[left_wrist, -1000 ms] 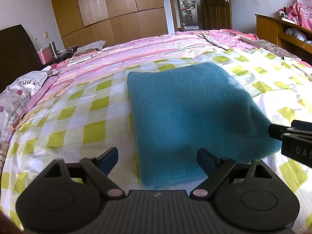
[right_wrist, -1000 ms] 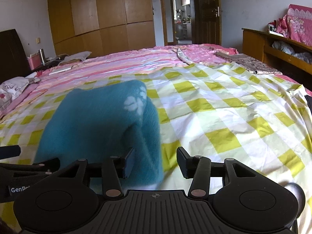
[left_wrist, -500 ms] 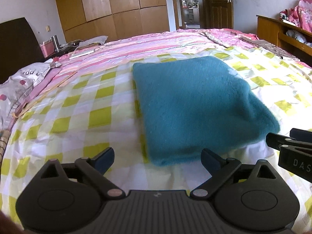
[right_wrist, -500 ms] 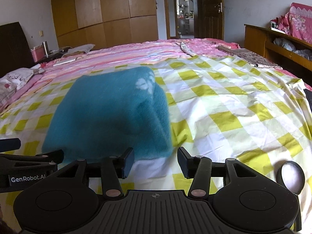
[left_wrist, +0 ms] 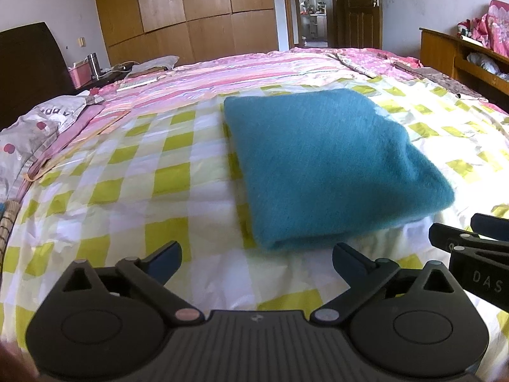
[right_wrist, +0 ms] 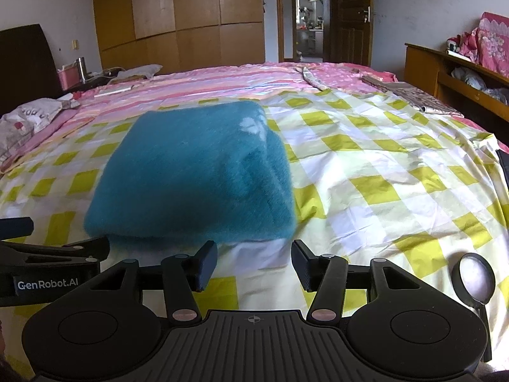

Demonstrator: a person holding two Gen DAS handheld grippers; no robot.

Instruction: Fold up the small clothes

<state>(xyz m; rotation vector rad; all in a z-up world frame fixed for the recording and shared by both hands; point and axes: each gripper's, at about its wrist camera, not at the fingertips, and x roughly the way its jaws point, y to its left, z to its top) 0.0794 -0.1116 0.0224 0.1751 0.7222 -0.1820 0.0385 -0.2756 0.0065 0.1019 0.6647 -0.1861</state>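
**Both grippers clear of the folded teal garment**

On your far left, a dark headboard (left_wrist: 28, 63) stands at the edge of the bed, with a grey spotted pillow (left_wrist: 38, 121) below it and a pink box (left_wrist: 81, 71) and a metal flask (left_wrist: 93, 61) on the surface behind. A wooden wardrobe (left_wrist: 184, 12) fills the back wall.

Your left gripper (left_wrist: 256, 259) sits low over the yellow-checked sheet (left_wrist: 127, 191). Its jaws have just been opening and now stand wide apart, with only bare sheet between them; they hold nothing. The folded teal garment (left_wrist: 321, 165) lies flat on the sheet just beyond the fingertips, its near folded edge close to your left gripper's right finger (left_wrist: 348, 259) but not touching it. In the right wrist view the same garment (right_wrist: 191, 175) shows stacked layers along its right side and a small pale mark near its far corner.

Your right gripper (right_wrist: 254, 262) rests just short of the garment's near right corner. Its jaws have also just been opening, stand partly apart, and grip nothing; the cloth lies ahead of the left finger (right_wrist: 205, 262), apart from the pads.

Further right, a pink striped quilt (right_wrist: 222, 79) covers the far half of the bed, an open doorway (right_wrist: 308, 38) shows behind it, and a wooden shelf unit (right_wrist: 445, 73) lines the right wall.
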